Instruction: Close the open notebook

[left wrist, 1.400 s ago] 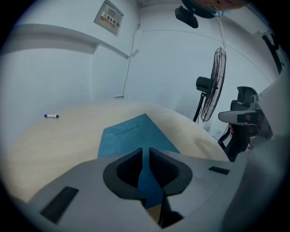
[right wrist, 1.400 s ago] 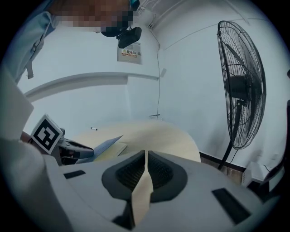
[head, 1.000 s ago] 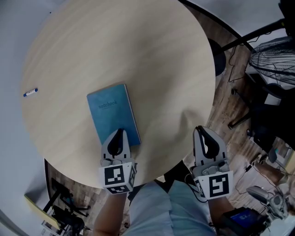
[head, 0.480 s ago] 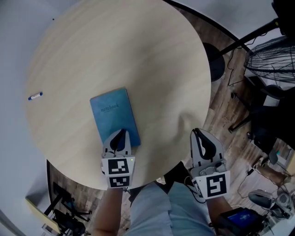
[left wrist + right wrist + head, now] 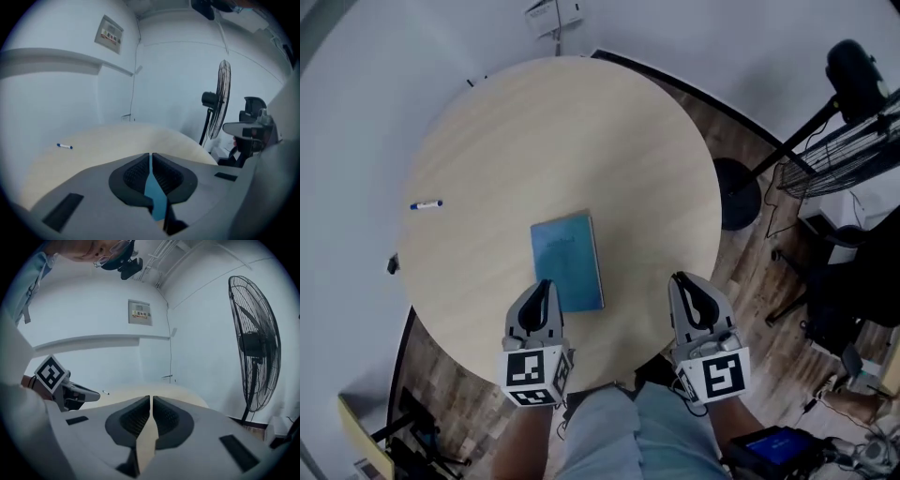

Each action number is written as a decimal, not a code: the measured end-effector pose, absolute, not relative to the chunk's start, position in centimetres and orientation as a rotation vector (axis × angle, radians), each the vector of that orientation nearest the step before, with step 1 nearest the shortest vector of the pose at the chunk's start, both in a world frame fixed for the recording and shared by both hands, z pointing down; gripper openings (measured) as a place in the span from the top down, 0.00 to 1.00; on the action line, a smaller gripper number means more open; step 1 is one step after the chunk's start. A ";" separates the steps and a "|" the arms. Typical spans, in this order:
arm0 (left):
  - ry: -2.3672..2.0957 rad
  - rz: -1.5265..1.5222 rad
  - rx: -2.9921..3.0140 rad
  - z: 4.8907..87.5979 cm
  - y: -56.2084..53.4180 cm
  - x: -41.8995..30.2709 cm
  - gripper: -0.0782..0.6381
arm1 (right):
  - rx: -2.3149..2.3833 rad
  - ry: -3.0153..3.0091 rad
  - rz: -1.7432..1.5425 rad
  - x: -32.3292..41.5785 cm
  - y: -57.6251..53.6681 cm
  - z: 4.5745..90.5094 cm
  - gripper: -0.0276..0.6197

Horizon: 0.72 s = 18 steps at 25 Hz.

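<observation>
Since a second ago the view has pulled back: the whole round surface [image 5: 581, 131] now shows and the notebook [image 5: 567, 261] looks smaller. It was closed then and is closed now, blue cover up. Back then the tip of my left gripper [image 5: 542, 283] lay over the notebook's near-right part; now it lies over the near-left corner.

In the left gripper view, my left gripper [image 5: 150, 155] has its jaws drawn together with only a thin slit between the dark pads. A sliver of blue shows through that slit – the notebook, lying below rather than pinched between the pads. It holds nothing.

In the right gripper view, my right gripper [image 5: 151, 398] is closed the same way, with bare pale wood showing through its slit. In the head view the right gripper [image 5: 680, 277] sits off to the right of the notebook, clear of it.

The notebook lies flat between the two grippers, much closer to the left one. Its long axis runs away from me toward the middle of the surface, the far end leaning slightly left.

A small pen [image 5: 426, 204] lies well off to the left of my left gripper – far ahead of it.
</observation>
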<state>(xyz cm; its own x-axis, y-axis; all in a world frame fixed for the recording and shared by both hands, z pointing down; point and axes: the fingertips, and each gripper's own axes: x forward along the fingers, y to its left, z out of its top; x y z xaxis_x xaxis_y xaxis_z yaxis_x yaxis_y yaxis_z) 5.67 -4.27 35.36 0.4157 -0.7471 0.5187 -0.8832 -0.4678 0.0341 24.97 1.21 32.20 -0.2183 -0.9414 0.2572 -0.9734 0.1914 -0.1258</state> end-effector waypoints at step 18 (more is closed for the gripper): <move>-1.879 0.047 2.484 17.1 2.2 -0.2 0.85 | 1.649 -2.598 -0.051 14.9 1.3 20.0 0.88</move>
<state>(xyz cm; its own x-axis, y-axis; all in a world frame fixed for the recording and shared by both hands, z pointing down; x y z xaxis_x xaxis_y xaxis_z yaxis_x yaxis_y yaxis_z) -0.22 2.20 17.07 0.2716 -0.9616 0.0401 -0.9624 -0.2717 0.0031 14.87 1.28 19.98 -0.4242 -0.9048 0.0365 -0.9027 0.4257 0.0623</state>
